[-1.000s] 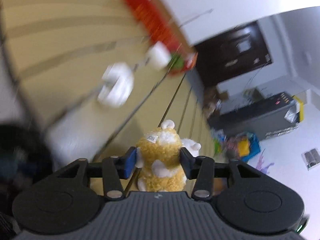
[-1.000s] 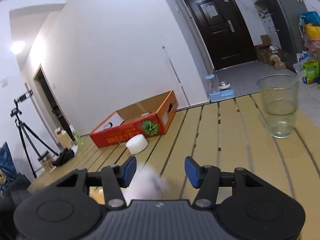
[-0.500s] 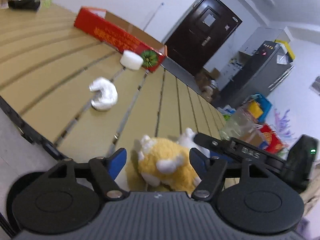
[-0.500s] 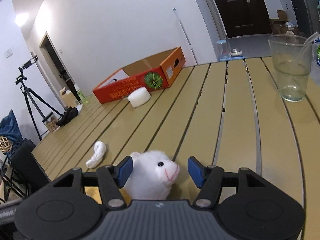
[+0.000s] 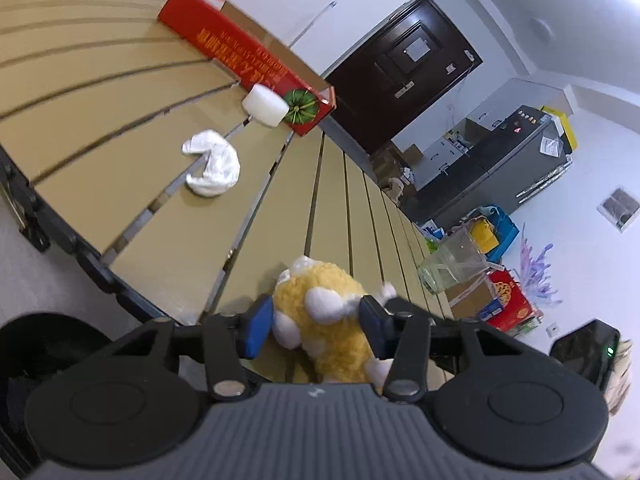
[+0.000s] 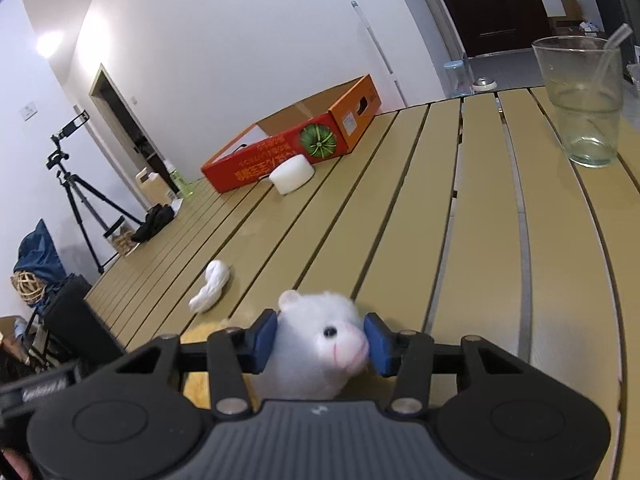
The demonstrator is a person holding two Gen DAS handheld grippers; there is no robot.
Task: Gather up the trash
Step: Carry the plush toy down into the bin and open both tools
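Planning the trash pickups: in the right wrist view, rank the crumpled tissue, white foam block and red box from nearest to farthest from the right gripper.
From the right gripper:
1. Crumpled tissue, near left.
2. White foam block, farther back, against the box.
3. Red box, just behind it, farthest.

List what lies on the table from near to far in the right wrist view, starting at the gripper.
white plush toy → crumpled white tissue → white foam block → red cardboard box.

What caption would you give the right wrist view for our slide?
Right gripper closed on a white plush toy's head, with crumpled tissue, red box and plastic cup beyond.
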